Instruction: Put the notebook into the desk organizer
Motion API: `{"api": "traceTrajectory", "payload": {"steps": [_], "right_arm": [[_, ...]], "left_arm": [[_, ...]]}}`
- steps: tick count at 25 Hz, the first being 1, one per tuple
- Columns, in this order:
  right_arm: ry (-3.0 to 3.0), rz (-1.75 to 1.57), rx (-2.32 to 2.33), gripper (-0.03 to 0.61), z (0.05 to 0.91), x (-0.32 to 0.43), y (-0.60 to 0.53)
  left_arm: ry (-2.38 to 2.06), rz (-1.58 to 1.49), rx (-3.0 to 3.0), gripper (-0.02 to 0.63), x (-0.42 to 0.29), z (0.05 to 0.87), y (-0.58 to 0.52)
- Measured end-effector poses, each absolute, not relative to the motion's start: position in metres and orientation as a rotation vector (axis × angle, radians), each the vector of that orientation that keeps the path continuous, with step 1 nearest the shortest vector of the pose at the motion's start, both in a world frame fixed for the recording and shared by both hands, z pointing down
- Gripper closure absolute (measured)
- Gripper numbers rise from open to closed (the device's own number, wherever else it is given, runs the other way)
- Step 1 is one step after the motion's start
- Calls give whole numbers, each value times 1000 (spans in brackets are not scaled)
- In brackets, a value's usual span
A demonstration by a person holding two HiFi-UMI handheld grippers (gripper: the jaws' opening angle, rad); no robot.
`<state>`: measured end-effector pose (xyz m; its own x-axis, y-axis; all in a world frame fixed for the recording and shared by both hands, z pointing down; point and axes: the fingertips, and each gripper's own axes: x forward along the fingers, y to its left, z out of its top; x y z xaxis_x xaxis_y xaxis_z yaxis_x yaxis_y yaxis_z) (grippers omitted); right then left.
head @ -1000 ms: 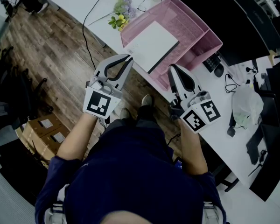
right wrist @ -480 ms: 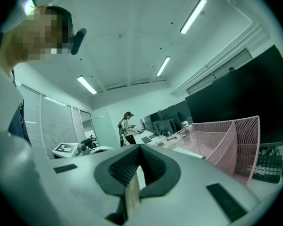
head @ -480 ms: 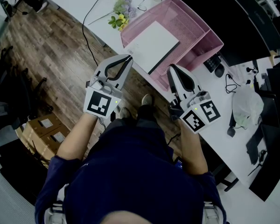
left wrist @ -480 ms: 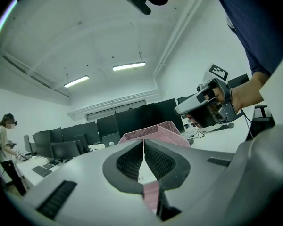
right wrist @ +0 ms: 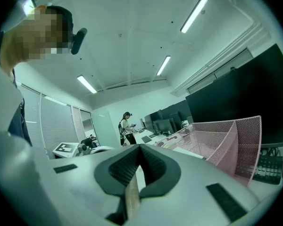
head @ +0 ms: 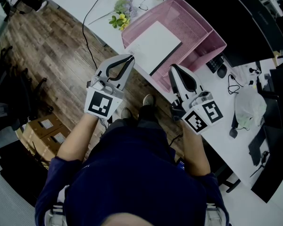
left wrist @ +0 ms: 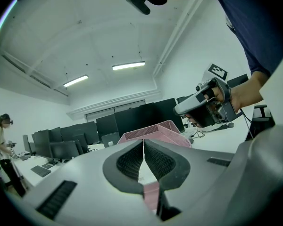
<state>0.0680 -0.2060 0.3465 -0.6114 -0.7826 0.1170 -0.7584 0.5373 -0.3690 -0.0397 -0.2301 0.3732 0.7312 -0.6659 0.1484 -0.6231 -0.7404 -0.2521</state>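
Head view: the notebook (head: 155,44) lies flat in the desk organizer (head: 198,19) at 12 o'clock, its long axis seemingly running 7 to 1 and its dark edge toward 4. Placing looks done, so next is drawing back

Left gripper view: left tool (left wrist: 143,142) pressed together, empty

Right gripper view: right tool (right wrist: 139,148) likewise together, empty

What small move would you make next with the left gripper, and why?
Probably nudge the white notebook deeper with the shut left gripper, whose tip sits by its corner: the near end seems to overhang the front lip of the pink mesh desk organizer.
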Motion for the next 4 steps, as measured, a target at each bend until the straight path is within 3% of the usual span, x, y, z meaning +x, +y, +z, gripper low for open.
{"api": "traceTrajectory", "payload": {"steps": [4], "right_arm": [[2700,-602,-1352,575,347,68,-208]], "left_arm": [[1029,-332,-2746,580,-39,374,-232]]}}
